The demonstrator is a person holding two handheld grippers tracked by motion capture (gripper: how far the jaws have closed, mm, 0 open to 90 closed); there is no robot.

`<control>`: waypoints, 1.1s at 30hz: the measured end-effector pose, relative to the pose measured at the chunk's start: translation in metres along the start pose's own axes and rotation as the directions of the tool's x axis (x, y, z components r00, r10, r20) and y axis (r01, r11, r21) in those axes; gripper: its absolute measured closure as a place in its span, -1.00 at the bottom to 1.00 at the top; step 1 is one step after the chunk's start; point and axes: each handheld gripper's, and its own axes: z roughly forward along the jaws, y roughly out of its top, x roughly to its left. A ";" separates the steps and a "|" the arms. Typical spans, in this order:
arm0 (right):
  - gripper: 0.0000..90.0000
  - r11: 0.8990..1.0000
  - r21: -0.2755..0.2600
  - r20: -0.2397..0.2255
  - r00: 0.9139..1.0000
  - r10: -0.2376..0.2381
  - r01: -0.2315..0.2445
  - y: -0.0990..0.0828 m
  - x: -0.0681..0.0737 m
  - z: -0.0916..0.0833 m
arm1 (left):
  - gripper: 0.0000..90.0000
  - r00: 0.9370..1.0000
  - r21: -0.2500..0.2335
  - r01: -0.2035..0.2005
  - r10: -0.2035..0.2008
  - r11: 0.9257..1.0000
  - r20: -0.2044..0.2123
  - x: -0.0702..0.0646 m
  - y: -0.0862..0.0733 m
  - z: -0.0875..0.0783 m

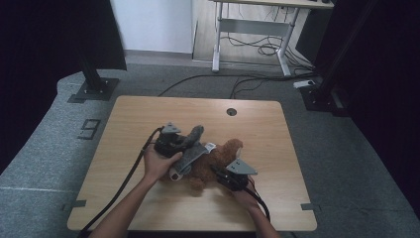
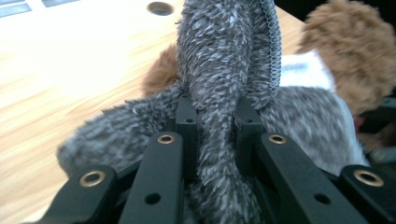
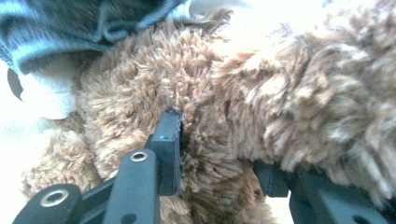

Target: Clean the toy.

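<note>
Wooden bench [image 1: 148,114]: left gripper [image 1: 185,145] fingers clench grey garment [image 2: 224,84], right gripper [image 1: 221,174] fingers grasp teddy bear [image 3: 243,107]; next, probably pull the garment along the bear.

Left gripper [image 1: 185,144] and right gripper [image 1: 221,174]: black bodies, each topped by a grey three-cornered plate, with a black cable trailing toward 6 o'clock. Jaws: black bars with brass-ringed holes and smaller plain holes. Forearms: bare, no sleeves visible.
</note>
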 end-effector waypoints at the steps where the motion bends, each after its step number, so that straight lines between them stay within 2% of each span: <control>1: 0.29 1.000 0.000 -0.001 1.000 0.000 0.000 0.000 0.000 0.000 | 0.71 1.000 -0.010 0.017 -0.017 1.000 0.005 0.006 -0.004 -0.005; 3: 0.29 1.000 0.001 -0.001 1.000 0.001 -0.001 0.000 0.000 0.000 | 0.70 0.999 -0.027 0.047 -0.047 0.999 0.006 0.016 -0.010 -0.017; 7: 0.29 1.000 -0.003 0.006 1.000 0.002 -0.002 0.000 0.001 0.000 | 0.70 0.997 -0.042 0.069 -0.071 0.997 -0.032 0.033 -0.020 -0.034; 9: 0.29 1.000 -0.004 0.004 1.000 0.004 -0.004 -0.001 0.001 0.000 | 0.70 0.995 -0.043 0.093 -0.095 0.995 -0.039 0.042 -0.027 -0.040; 16: 0.30 1.000 -0.005 0.000 1.000 0.004 -0.004 -0.001 0.001 0.000 | 0.71 0.986 -0.032 0.144 -0.146 0.989 -0.084 0.062 -0.052 -0.048; 22: 0.31 1.000 -0.003 0.000 1.000 0.007 -0.007 -0.002 0.001 -0.002 | 0.72 0.978 0.035 0.186 -0.181 0.982 -0.100 0.075 -0.083 -0.043; 27: 0.31 1.000 -0.003 0.000 1.000 0.012 -0.012 -0.003 0.001 -0.002 | 0.73 0.977 0.110 0.202 -0.192 0.973 -0.096 0.076 -0.104 -0.029; 30: 0.31 1.000 -0.003 0.000 1.000 0.015 -0.015 -0.003 0.000 -0.002 | 0.73 0.977 0.103 0.201 -0.191 0.974 -0.099 0.077 -0.100 -0.031; 31: 0.31 1.000 -0.003 0.000 1.000 0.015 -0.015 -0.003 0.000 -0.002 | 0.73 0.977 0.093 0.193 -0.184 0.977 -0.104 0.076 -0.095 -0.035; 33: 0.31 1.000 -0.002 -0.001 1.000 0.019 -0.019 -0.003 -0.001 -0.003 | 0.74 0.981 0.039 0.170 -0.165 0.985 -0.103 0.071 -0.080 -0.045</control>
